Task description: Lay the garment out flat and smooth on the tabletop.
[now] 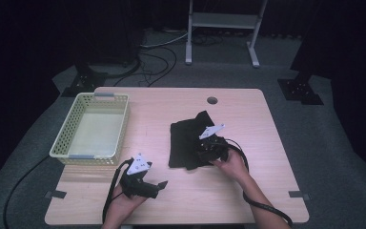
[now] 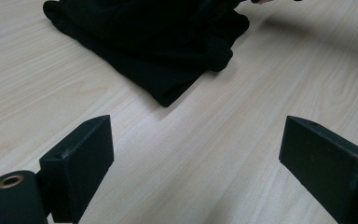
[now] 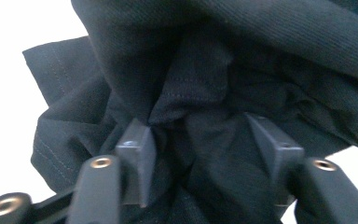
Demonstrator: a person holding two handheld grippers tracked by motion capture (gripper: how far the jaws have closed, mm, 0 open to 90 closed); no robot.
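A black cloth lies crumpled on the middle of the wooden table. My right gripper is pushed into the cloth's near right side. In the right gripper view its jaws stand apart, with bunched folds of the cloth between them, so the right gripper is open. My left gripper rests low near the table's front edge, left of the cloth and apart from it. The left gripper is wide open over bare wood, with the cloth a short way ahead of it.
A pale yellow perforated basket stands at the table's left side with nothing in it. There is a round cable hole near the far edge. A white metal stand is on the floor behind the table.
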